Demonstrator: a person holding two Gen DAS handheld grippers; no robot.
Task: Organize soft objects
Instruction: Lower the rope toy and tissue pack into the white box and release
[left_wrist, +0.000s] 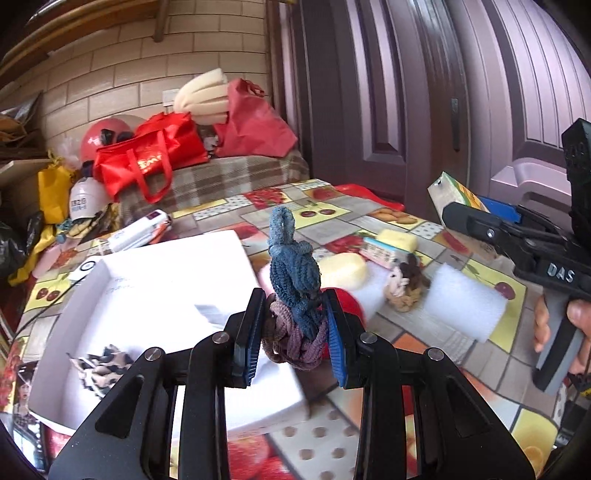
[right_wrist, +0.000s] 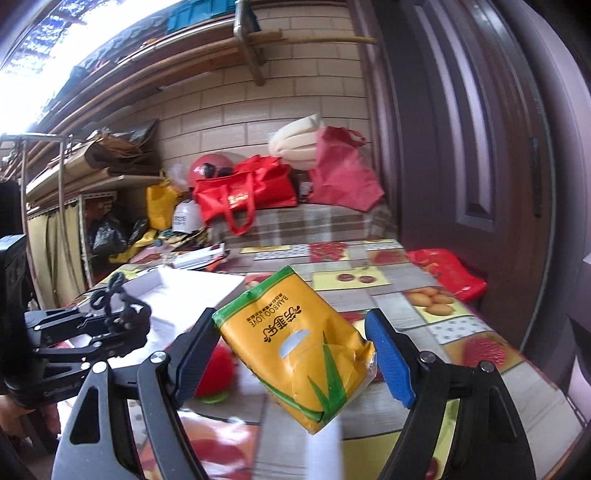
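The white box (left_wrist: 155, 295) sits left; the left gripper (left_wrist: 295, 332) is clamped on blue and brown hair ties (left_wrist: 295, 295) just beside it, the right gripper (right_wrist: 295, 354) grips a tissue pack (right_wrist: 295, 343); next, probably lower both in

The hair ties (left_wrist: 295, 291) are fuzzy, ribbed elastic cloth, blue over dull purple, nipped between the left tongs (left_wrist: 295, 332), whose arms are matt black plastic with bright metal pins and ridged blue rubbery pads (left_wrist: 338, 343). The tissue pack (right_wrist: 295, 347) in the right tongs (right_wrist: 291, 362) is glossy, crinkled yellow plastic film. The bench (left_wrist: 369, 218) wears a shiny printed oilcloth; on it lie a smooth matt white box (left_wrist: 166, 266), porous yellow sponges (left_wrist: 343, 271) and a coarse white foam block (left_wrist: 461, 302).
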